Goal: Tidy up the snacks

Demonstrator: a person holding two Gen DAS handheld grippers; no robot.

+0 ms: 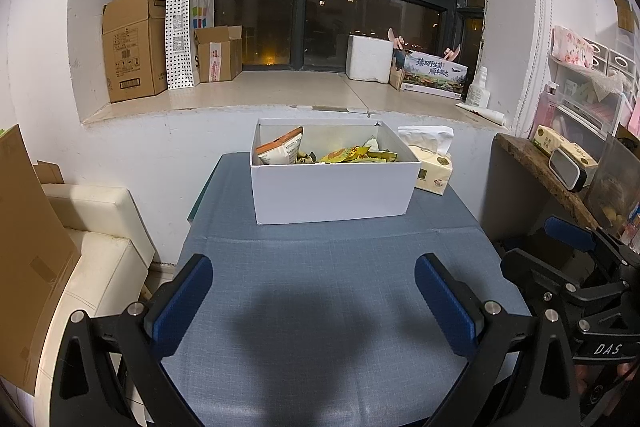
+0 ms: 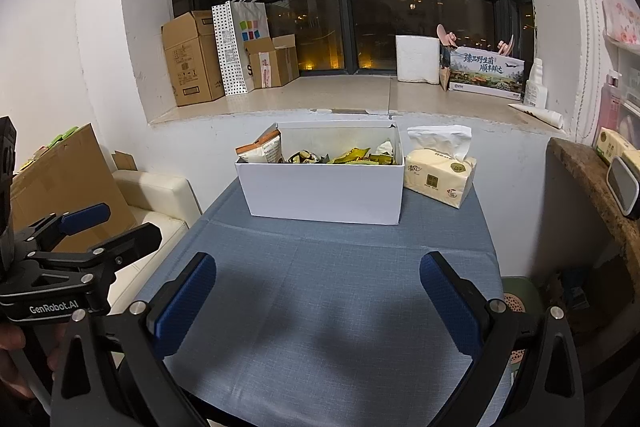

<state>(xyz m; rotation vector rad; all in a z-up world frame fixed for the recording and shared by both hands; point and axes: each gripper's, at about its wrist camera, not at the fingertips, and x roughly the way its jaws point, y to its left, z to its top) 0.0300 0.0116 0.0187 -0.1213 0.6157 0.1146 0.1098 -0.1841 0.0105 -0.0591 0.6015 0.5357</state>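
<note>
White card walls of the snack box (image 1: 332, 191) hide most of the crinkled foil packets (image 1: 352, 154) heaped inside; I can read no labels. It sits at the far edge of my blue woven-cloth worktop (image 1: 320, 287), a soft tissue pack (image 2: 440, 179) just beside it. My left hand-held gripper (image 1: 314, 291) and right hand-held gripper (image 2: 318, 291) hover level over the near edge, blue pads spread, grasping nothing.

Near tabletop (image 1: 320, 287) bare; white box (image 1: 332, 191), tissue pack (image 1: 434, 173) block far edge.
</note>
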